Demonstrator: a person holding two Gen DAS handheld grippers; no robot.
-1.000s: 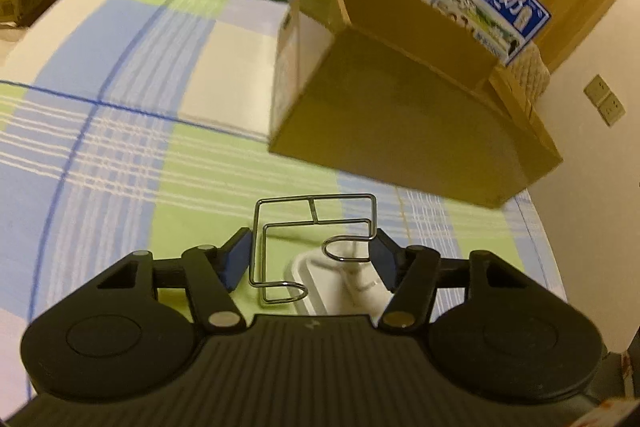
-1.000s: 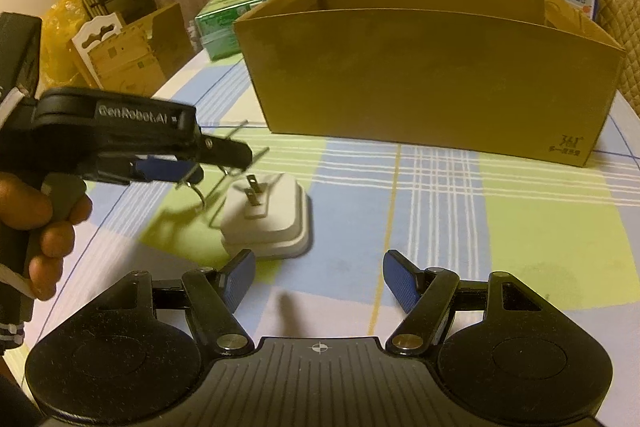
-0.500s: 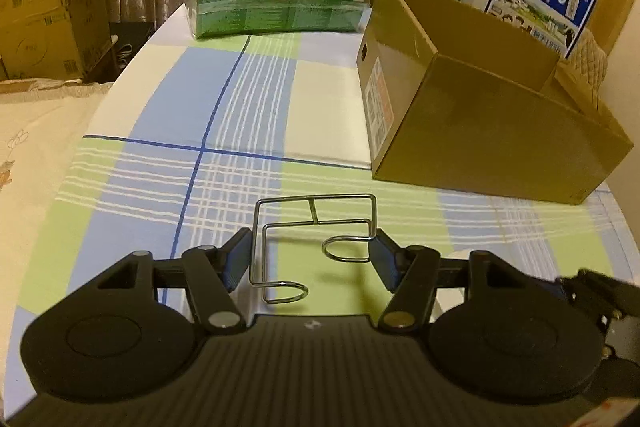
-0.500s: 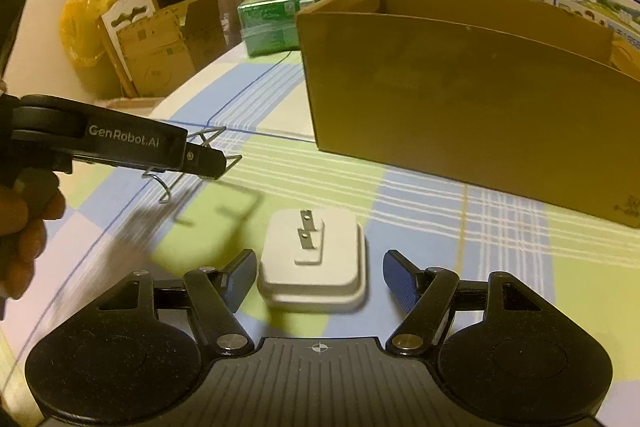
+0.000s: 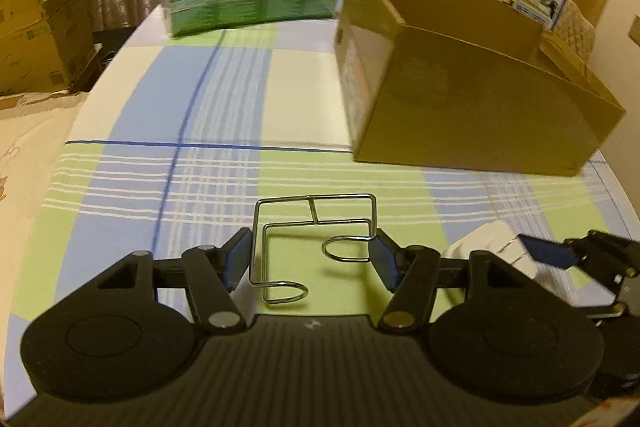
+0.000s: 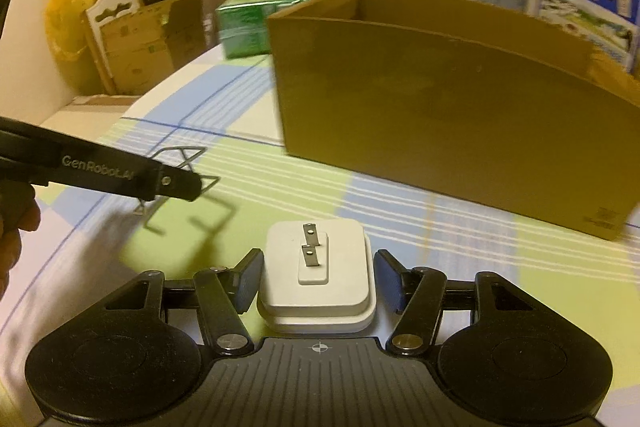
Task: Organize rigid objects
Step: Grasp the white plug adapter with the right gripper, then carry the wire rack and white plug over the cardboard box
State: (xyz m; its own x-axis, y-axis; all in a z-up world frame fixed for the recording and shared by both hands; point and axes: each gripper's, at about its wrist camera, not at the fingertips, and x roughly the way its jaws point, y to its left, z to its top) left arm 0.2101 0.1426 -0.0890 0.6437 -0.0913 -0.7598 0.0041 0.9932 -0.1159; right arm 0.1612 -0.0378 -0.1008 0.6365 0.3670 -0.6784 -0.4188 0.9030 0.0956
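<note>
Advancing since the earlier frame, the right gripper (image 6: 318, 277) is straddling, jaws open, the white two-pronged plug adapter (image 6: 318, 277) on the checked tablecloth (image 5: 160, 163), a light, stiff, smooth block best pinched across its flat sides, while the left gripper (image 5: 310, 263) is clamping the thin bent-wire hook rack (image 5: 314, 239).

Bent wire hook rack (image 5: 314, 239): thin chrome, raised off the checked tablecloth. White plug adapter (image 6: 318, 277): flat on cloth, two prongs up, near open cardboard box (image 6: 452, 115).

wire rack (image 5: 316, 239): 1 | white plug adapter (image 6: 318, 275): 1 | cardboard box (image 6: 452, 131): 1
</note>
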